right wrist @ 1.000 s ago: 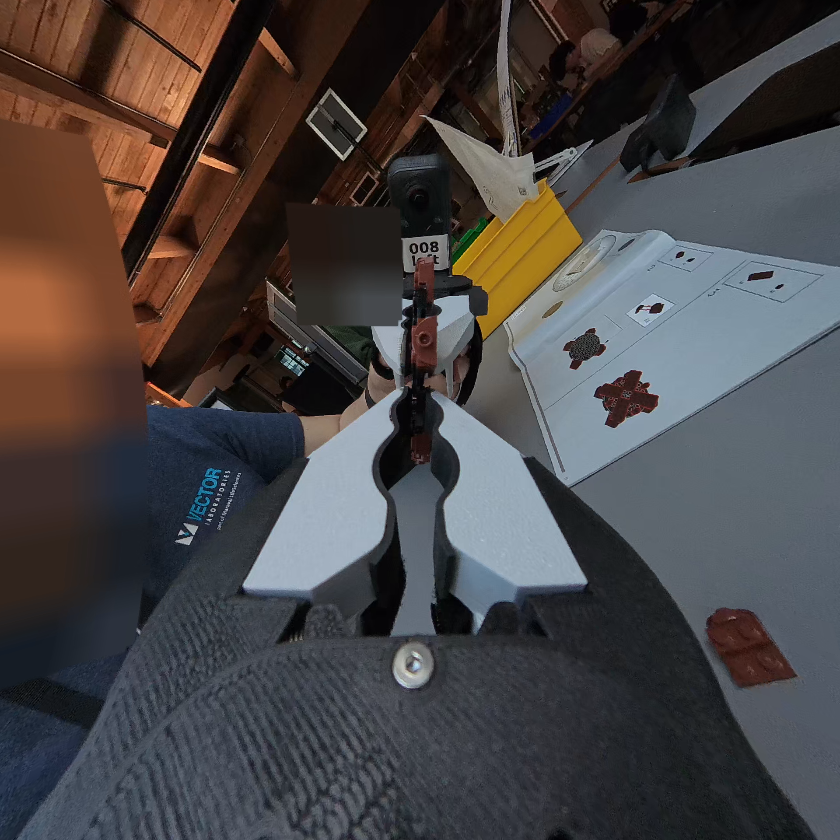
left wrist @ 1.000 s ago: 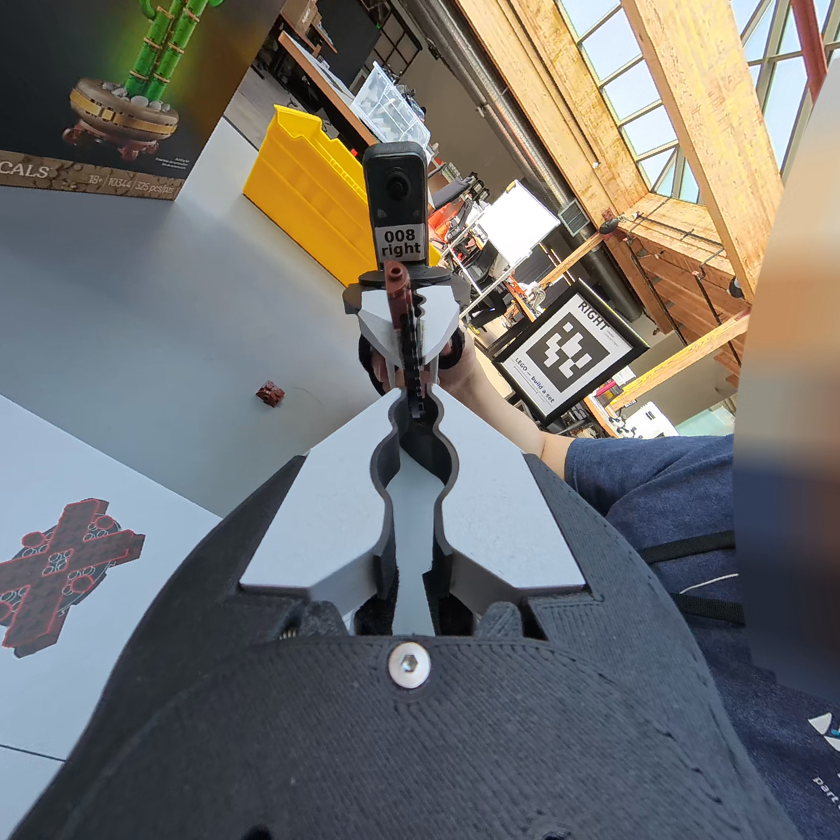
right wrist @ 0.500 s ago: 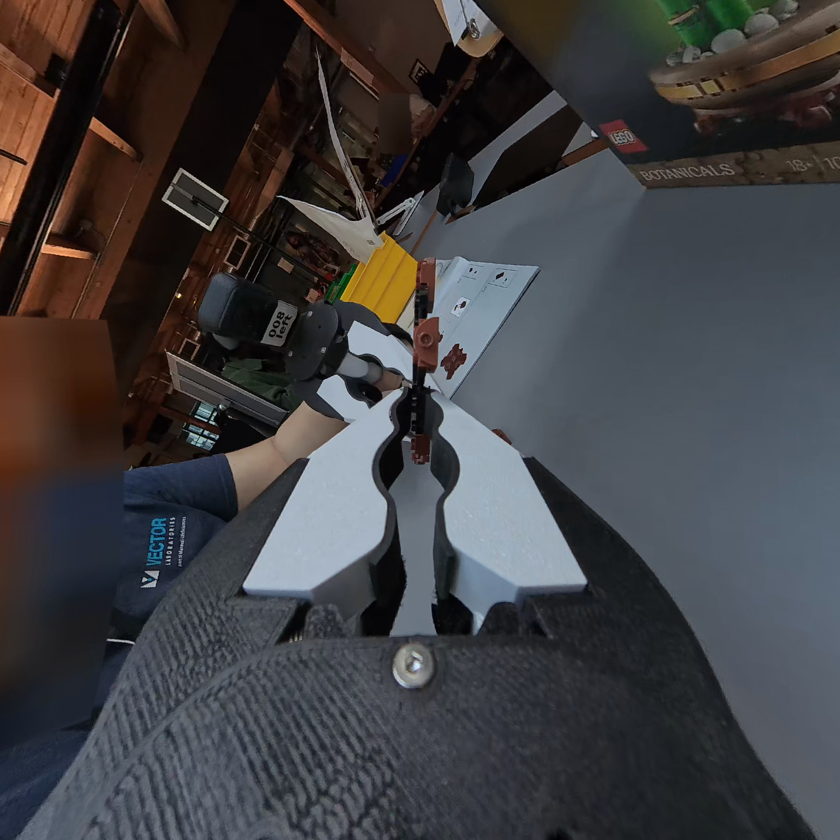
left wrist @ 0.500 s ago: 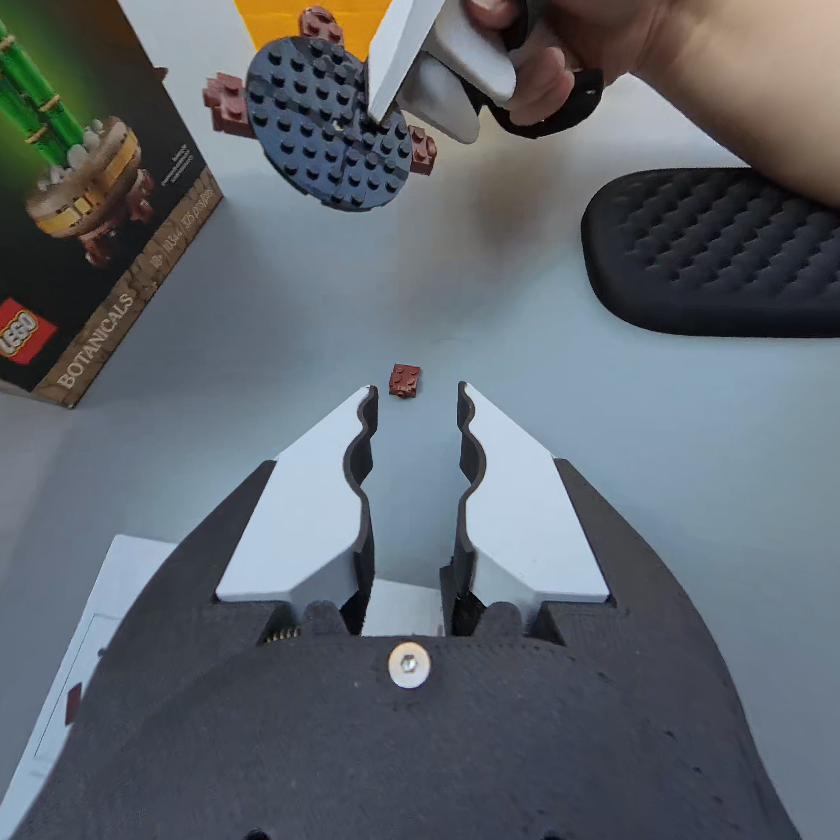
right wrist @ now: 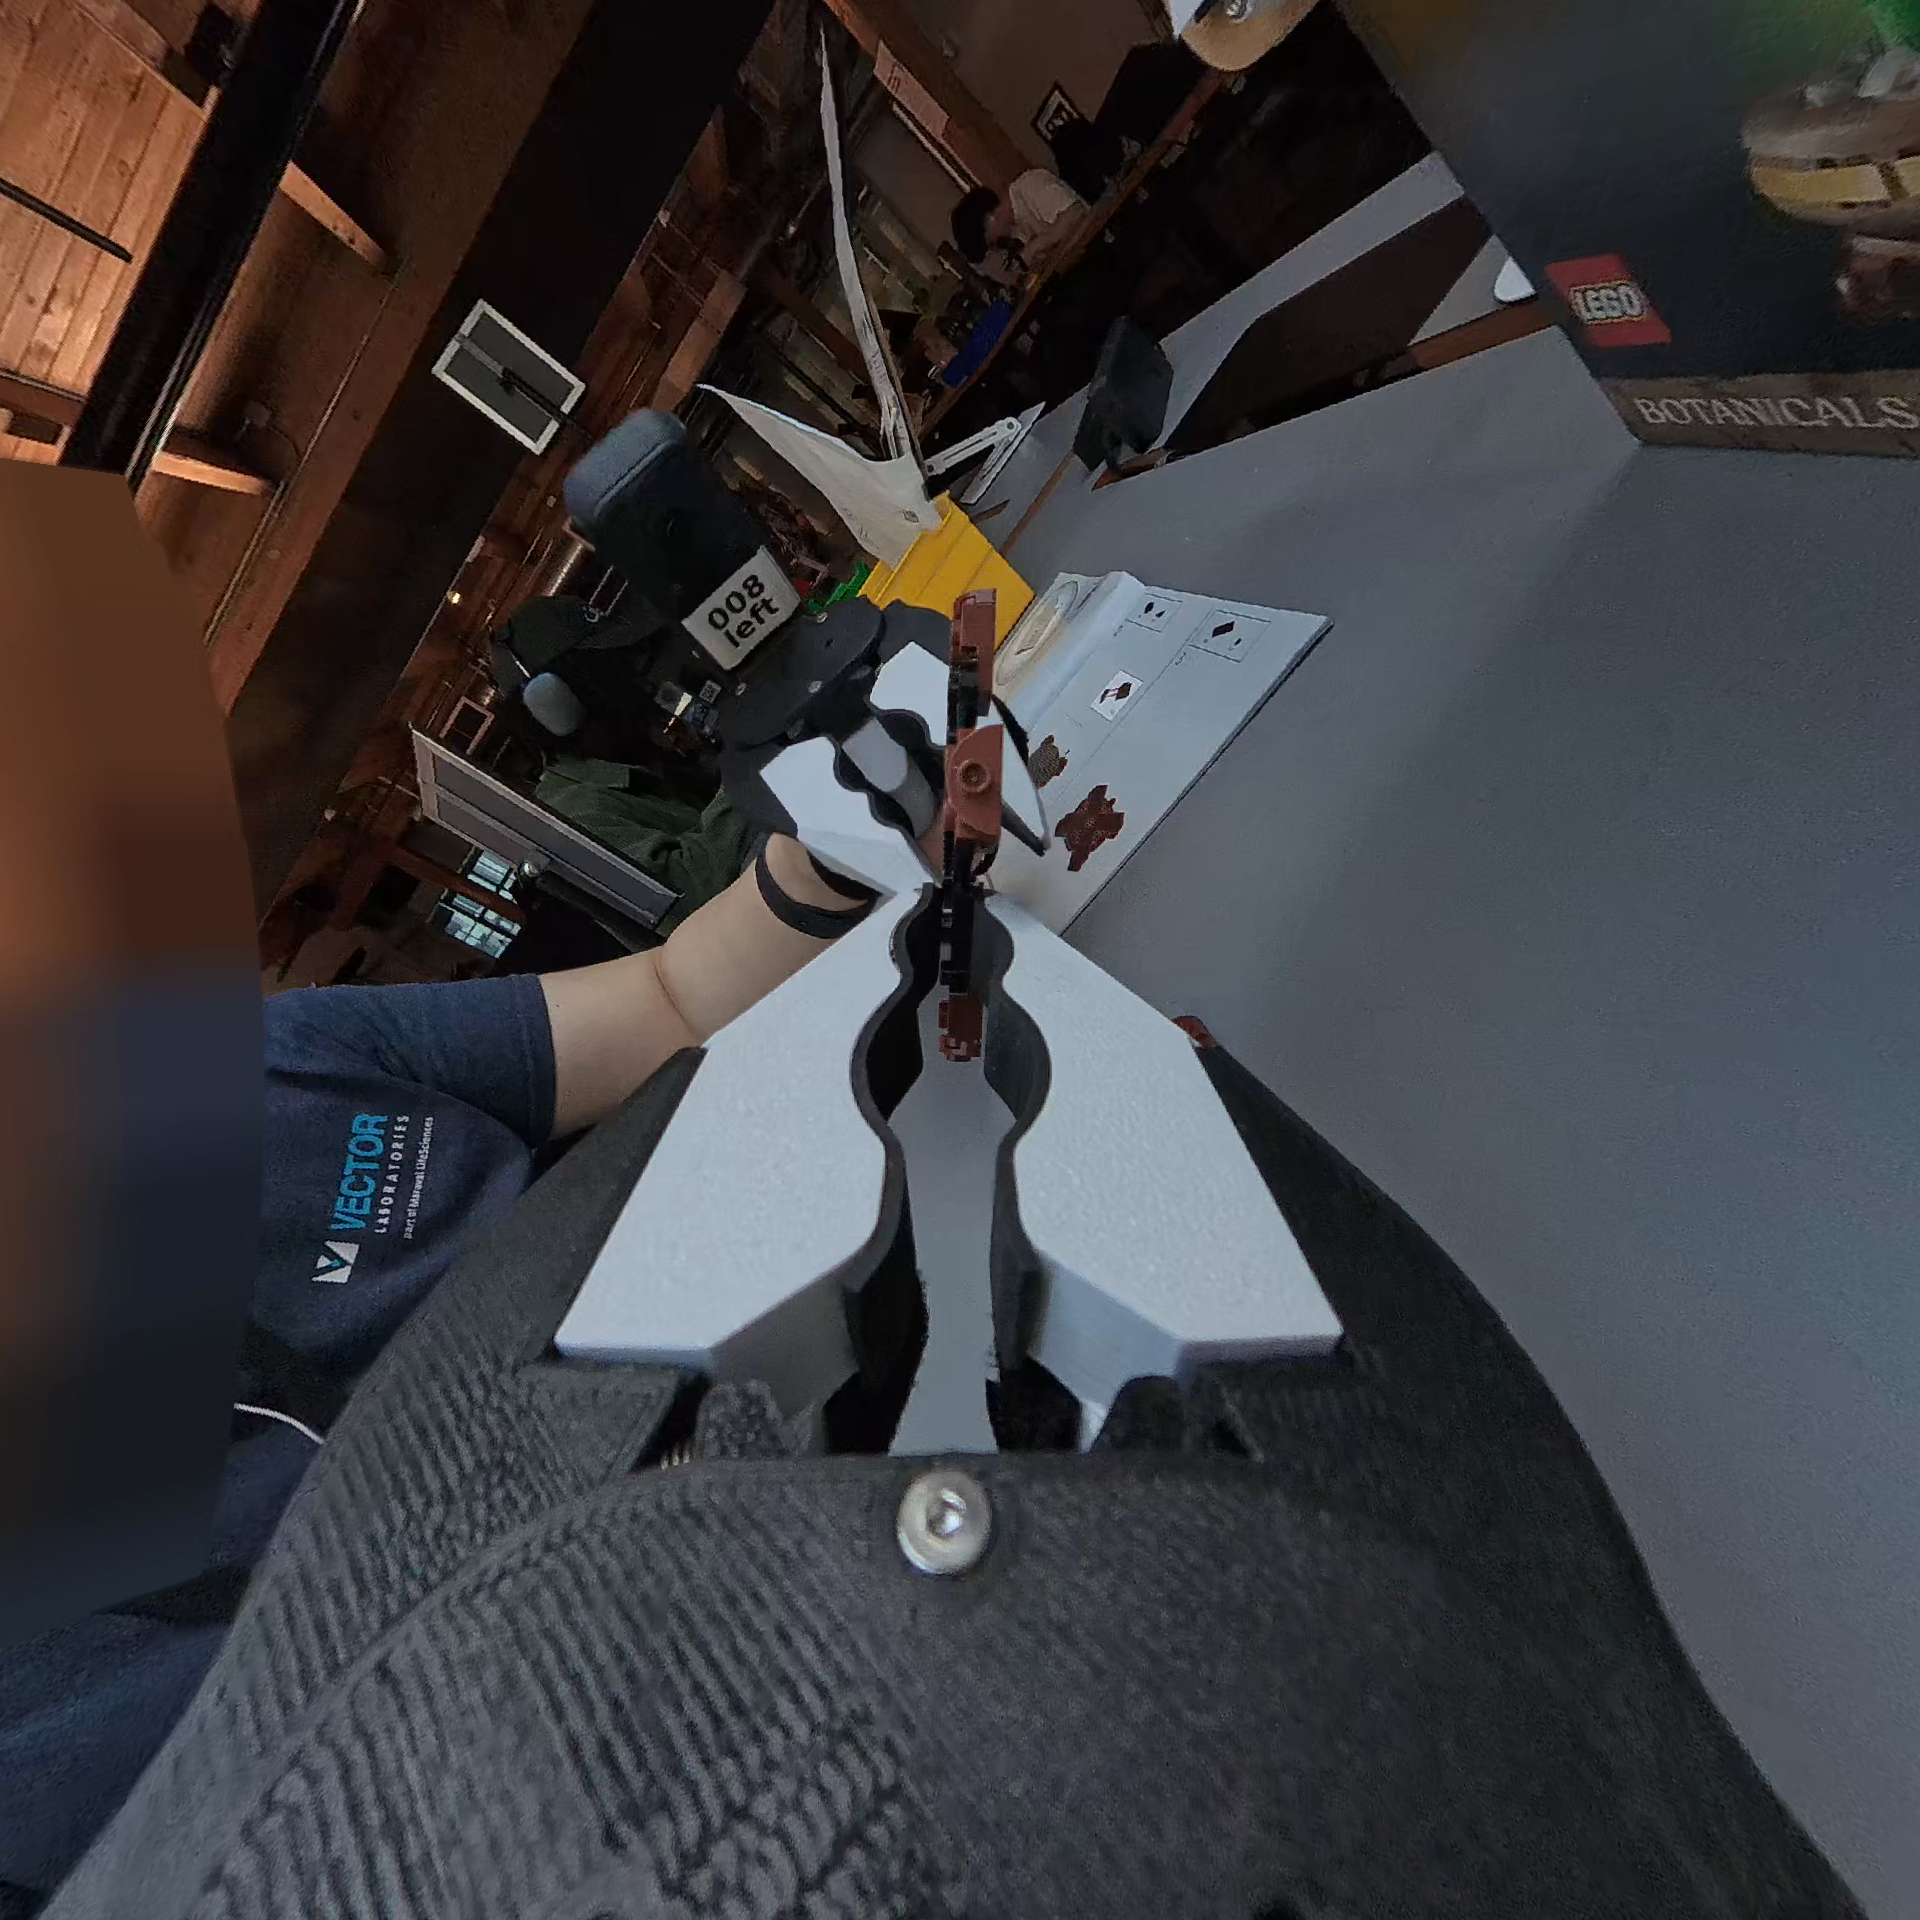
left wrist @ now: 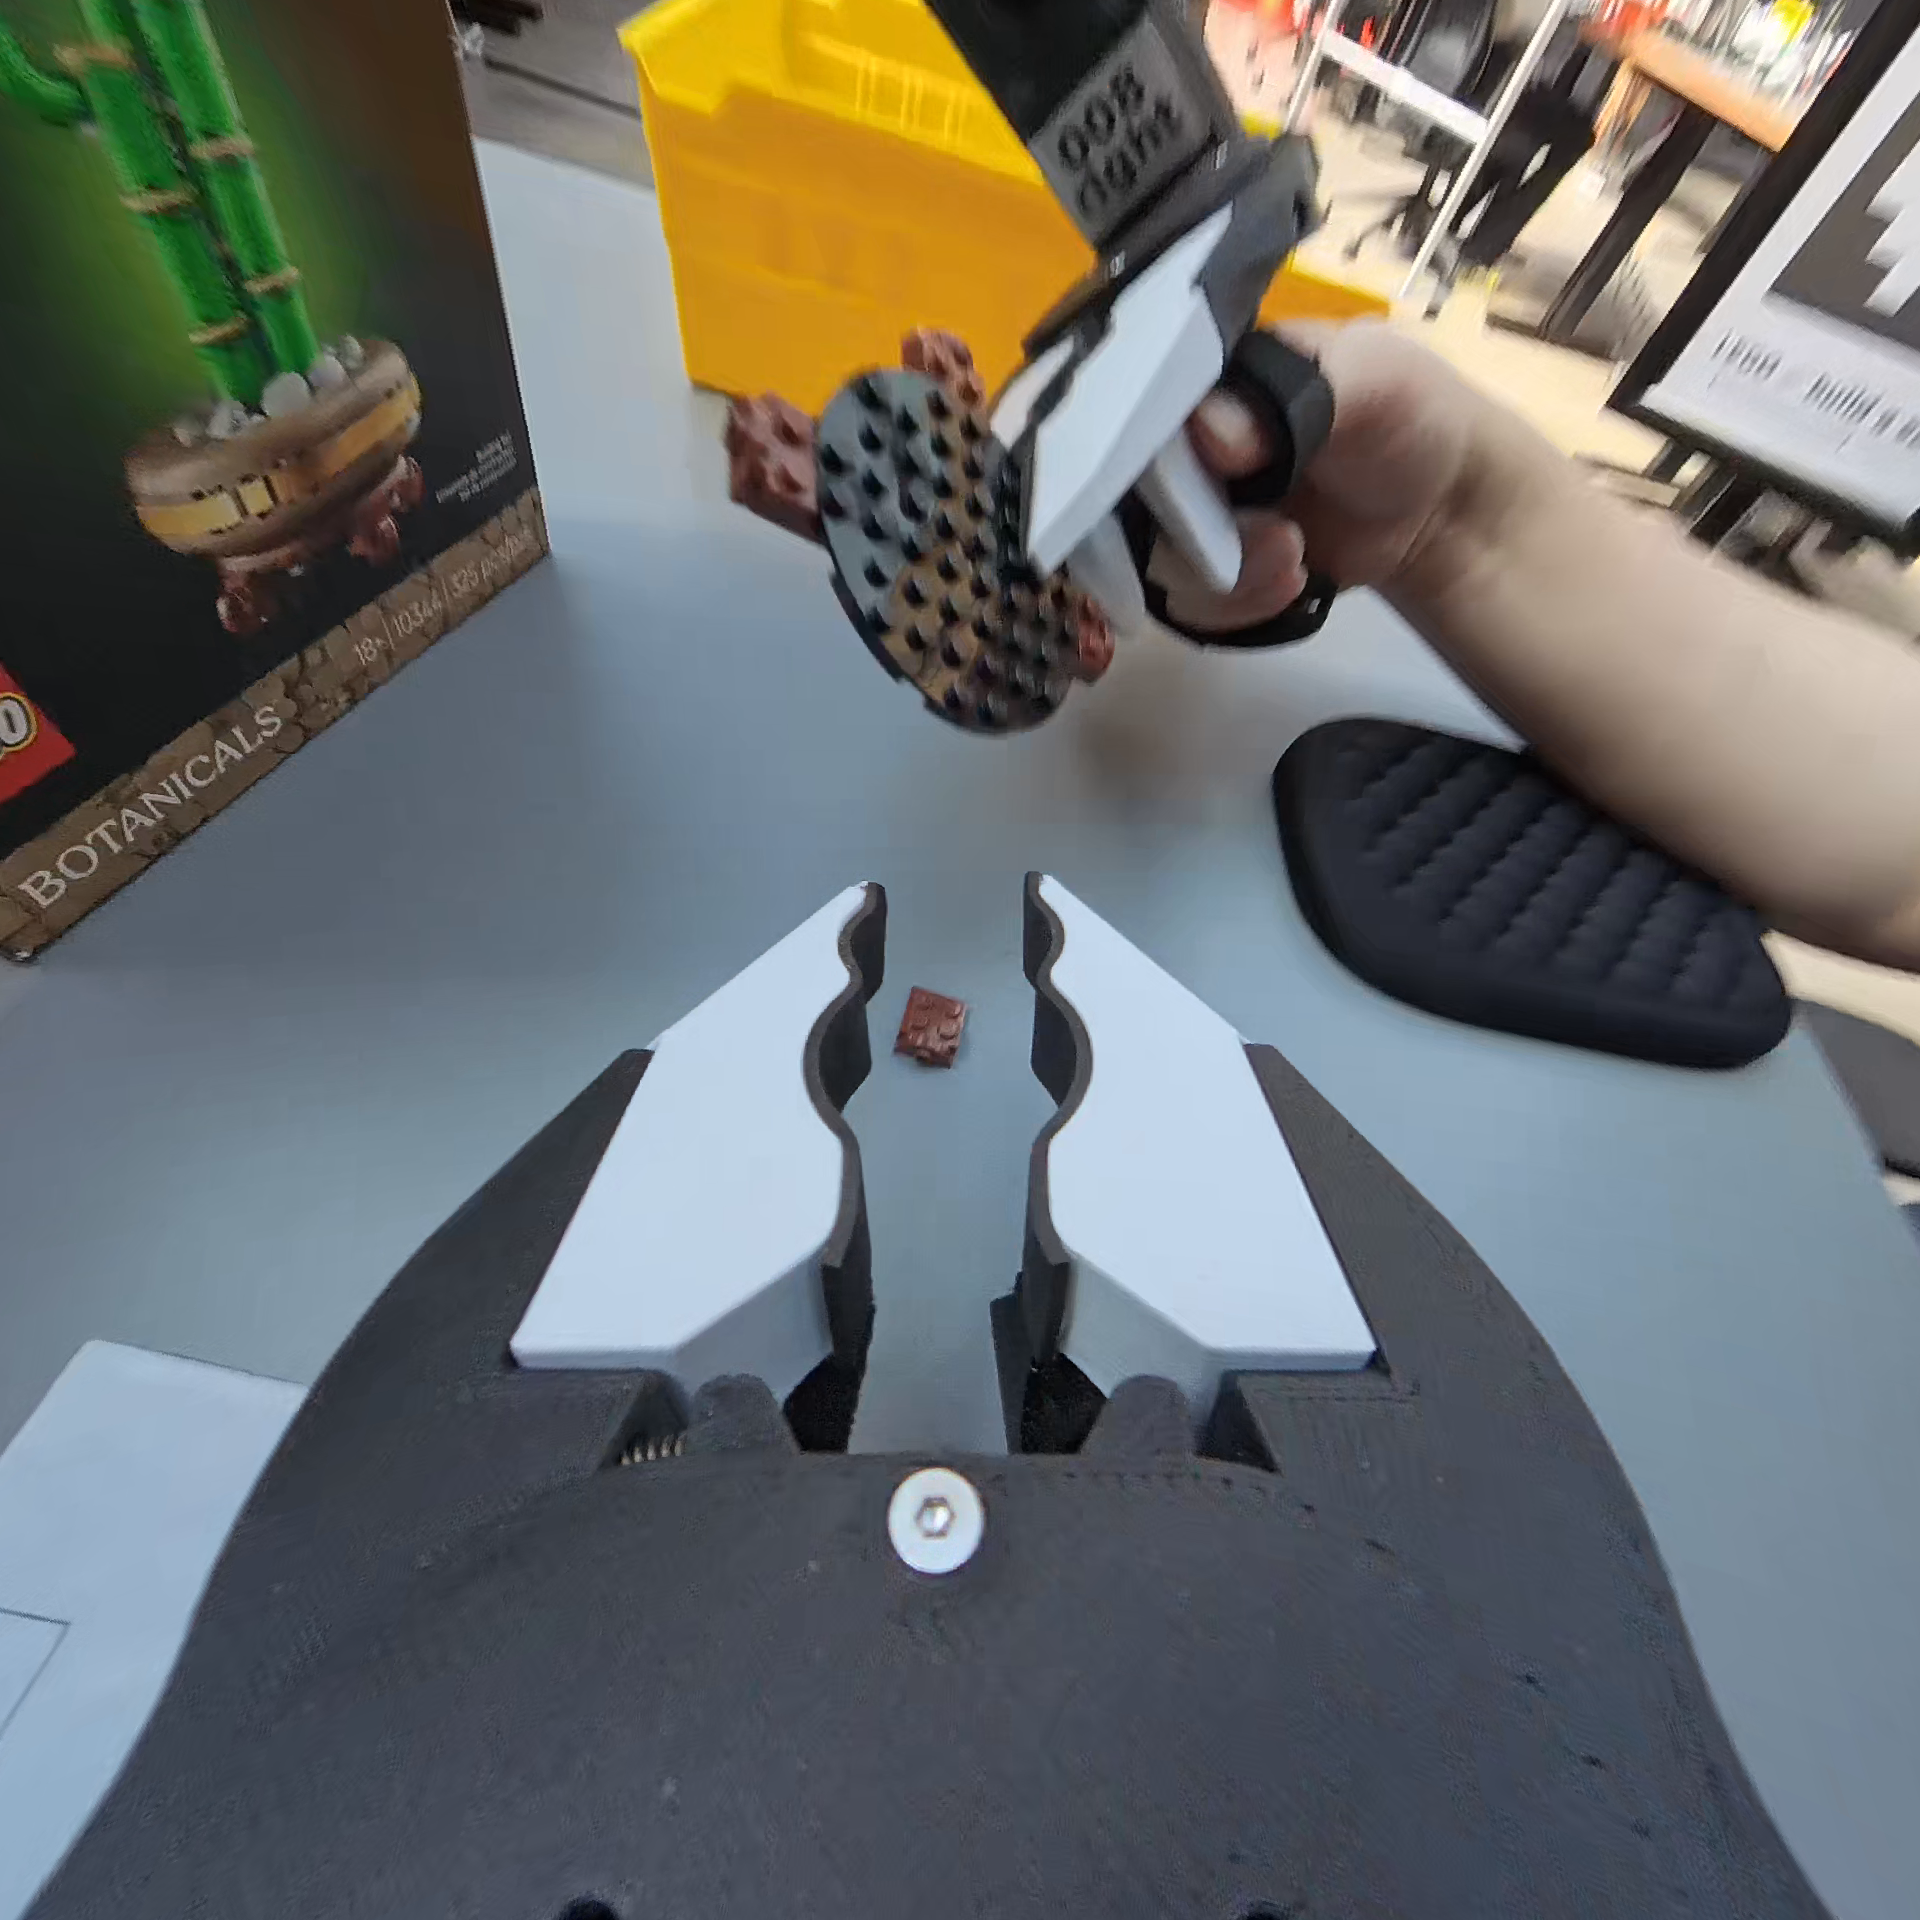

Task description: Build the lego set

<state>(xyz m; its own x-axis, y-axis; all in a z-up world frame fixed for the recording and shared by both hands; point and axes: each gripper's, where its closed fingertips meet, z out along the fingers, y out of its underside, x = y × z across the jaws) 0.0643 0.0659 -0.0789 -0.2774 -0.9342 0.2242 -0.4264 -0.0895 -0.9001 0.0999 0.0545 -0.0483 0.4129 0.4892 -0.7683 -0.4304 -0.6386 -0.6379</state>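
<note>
My left gripper [left wrist: 953, 896] is open and empty, low over the grey table, with a small reddish-brown plate [left wrist: 933, 1027] lying between its fingers, touching neither. My right gripper [right wrist: 954, 896] is shut on the round black studded plate [right wrist: 958, 914], seen edge-on, with reddish-brown bricks [right wrist: 974, 781] fixed at its rim. In the left wrist view the right gripper [left wrist: 1023, 488] holds that black plate [left wrist: 940, 551] tilted in the air above the table. The left gripper [right wrist: 883, 758] shows in the right wrist view, behind the plate.
The set's box [left wrist: 223, 416] stands at the left. A yellow bin [left wrist: 831, 197] is at the back. A black padded rest [left wrist: 1517, 894] lies under the person's forearm [left wrist: 1662, 727]. The white instruction sheet [right wrist: 1143, 717] lies on the table [right wrist: 1558, 935], its corner near me [left wrist: 94, 1475]. Left tips to right tips: about 6 cm.
My left gripper let go of the round plate, opened, swung down to the table and moved forward around the small brown plate. My right gripper kept the round plate and tilted it.
</note>
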